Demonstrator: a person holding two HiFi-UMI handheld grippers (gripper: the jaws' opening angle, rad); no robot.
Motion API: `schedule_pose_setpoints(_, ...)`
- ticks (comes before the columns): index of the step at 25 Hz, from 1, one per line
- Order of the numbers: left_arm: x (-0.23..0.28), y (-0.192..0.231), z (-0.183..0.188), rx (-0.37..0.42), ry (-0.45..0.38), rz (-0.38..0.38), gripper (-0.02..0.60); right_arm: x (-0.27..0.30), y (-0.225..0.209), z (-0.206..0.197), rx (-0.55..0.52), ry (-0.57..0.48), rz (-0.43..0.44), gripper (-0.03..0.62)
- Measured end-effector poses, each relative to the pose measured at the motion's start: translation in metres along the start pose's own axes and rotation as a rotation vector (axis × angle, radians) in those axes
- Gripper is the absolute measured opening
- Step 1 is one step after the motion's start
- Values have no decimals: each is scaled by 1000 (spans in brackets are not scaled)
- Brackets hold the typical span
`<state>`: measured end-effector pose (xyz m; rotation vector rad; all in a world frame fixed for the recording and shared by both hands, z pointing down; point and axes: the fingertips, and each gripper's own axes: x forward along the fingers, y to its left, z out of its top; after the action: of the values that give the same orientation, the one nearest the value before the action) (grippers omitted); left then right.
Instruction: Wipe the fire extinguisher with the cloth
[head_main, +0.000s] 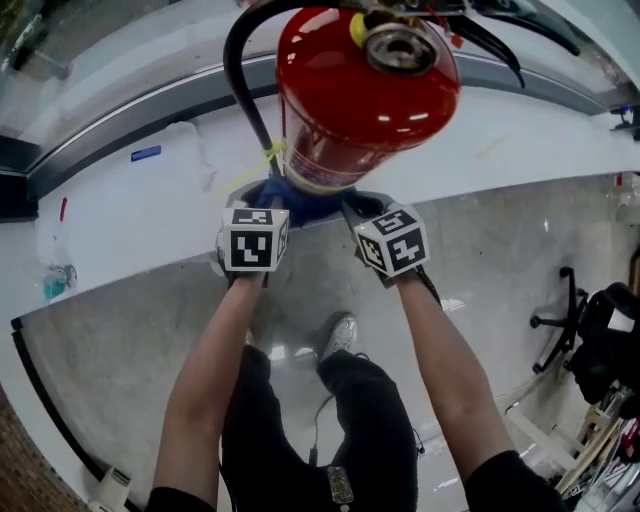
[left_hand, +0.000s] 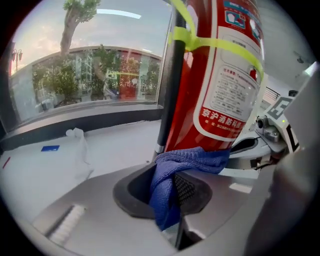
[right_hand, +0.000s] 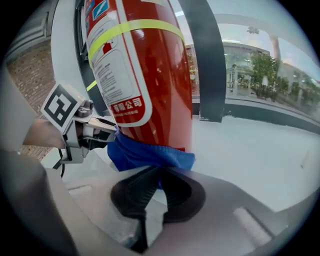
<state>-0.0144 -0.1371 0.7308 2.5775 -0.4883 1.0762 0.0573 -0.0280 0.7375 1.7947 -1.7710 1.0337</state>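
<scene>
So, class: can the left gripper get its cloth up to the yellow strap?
Probably yes: the left gripper, shut on the blue cloth at the base of the extinguisher, has bare label above it up to the yellow strap.

The fire extinguisher (right_hand: 150, 75) bears a white label (right_hand: 117, 80). On the label's red bottom band, just above the cloth (right_hand: 145, 155) at the right gripper's (right_hand: 159, 175) fingertips, white Chinese characters end in 公司. Seen from the left gripper (left_hand: 165, 180), that band lies above and right of the fingers. Its characters and the small print are too fine to read.
</scene>
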Motion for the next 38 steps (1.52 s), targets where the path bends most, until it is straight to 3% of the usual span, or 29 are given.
schedule_pose_setpoints(7, 11, 31, 18, 45, -8, 6, 54, 14, 35, 1, 51, -21, 11, 20)
schedule_pose_setpoints(10, 14, 30, 17, 54, 3, 4, 54, 17, 35, 0, 22, -9, 5, 20)
schedule_pose_setpoints(14, 19, 21, 3, 64, 42, -5, 54, 16, 22, -6, -40, 27, -6, 20)
schedule_pose_setpoints(23, 19, 4, -13, 60, 76, 30, 54, 15, -6, -10, -165, 80, 67, 18)
schedule_pose_setpoints(30, 12, -21, -29, 12, 117, 42, 54, 19, -32, -7, -197, 105, 121, 18)
schedule_pose_setpoints(38, 7, -71, -36, -40, 124, 8, 55, 26, -66, 14, -221, 105, 125, 18)
